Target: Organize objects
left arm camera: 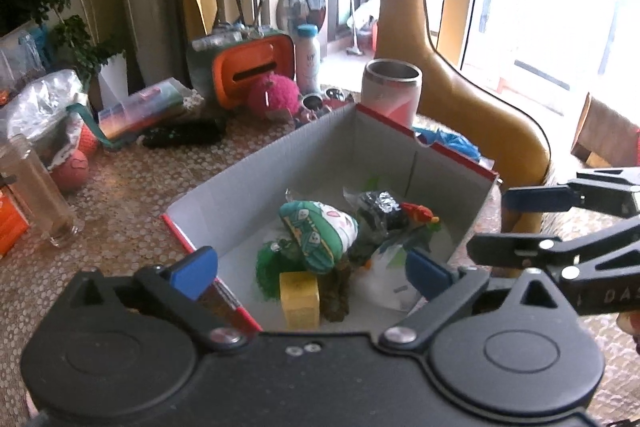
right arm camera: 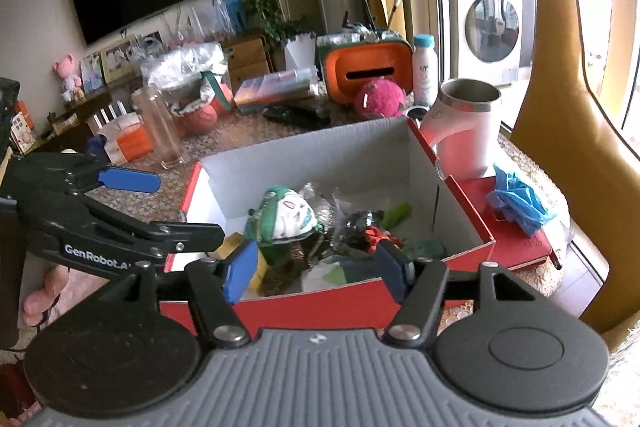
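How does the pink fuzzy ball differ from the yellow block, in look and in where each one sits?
The pink fuzzy ball is round and shaggy; the yellow block is smooth and boxy. The ball sits on the table against the orange holder, outside the box; the block stands inside the box among the toys. Neither is held by a claw.

So the table (left arm camera: 132,187) has this pebbly, dotted cover, and there's a lot sitting on it. Near the middle is the open red cardboard box (left arm camera: 224,187). Far behind it are an orange tissue holder (left arm camera: 252,71), a fuzzy pink ball (left arm camera: 272,95), a white bottle (left arm camera: 308,57) and a steel tumbler (left arm camera: 392,91). On the left stand a clear glass (left arm camera: 36,191) and an orange ball (left arm camera: 72,169). To the right, blue gloves (right arm camera: 518,199) lie on a flat red lid (right arm camera: 524,247).
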Motion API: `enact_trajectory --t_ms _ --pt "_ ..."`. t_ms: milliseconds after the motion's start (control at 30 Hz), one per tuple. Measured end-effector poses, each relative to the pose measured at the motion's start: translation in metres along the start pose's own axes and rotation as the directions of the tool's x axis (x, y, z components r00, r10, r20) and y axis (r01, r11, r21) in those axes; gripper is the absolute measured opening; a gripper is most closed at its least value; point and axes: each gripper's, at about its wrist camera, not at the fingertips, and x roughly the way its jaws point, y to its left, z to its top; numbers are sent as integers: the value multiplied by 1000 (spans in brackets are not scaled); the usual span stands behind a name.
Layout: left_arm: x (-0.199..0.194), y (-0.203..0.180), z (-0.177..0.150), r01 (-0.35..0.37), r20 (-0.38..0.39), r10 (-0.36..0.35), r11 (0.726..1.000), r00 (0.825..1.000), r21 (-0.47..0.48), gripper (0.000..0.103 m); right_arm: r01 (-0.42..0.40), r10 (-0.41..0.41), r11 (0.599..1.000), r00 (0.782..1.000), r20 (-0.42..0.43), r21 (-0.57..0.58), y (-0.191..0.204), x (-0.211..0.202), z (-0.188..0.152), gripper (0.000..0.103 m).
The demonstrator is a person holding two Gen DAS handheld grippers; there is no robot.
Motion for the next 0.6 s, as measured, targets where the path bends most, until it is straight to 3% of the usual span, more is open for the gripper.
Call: enact_trajectory --t_ms 367,600 --pt "-46 1 -29 -17 87 18 1000 996 -12 102 6 -1 999 996 90 -53 42 -37 -21 80" --pt "-64 9 -50 -5 99 10 999 995 -45 102 -8 12 1000 991 132 -26 56 -54 -34 83"
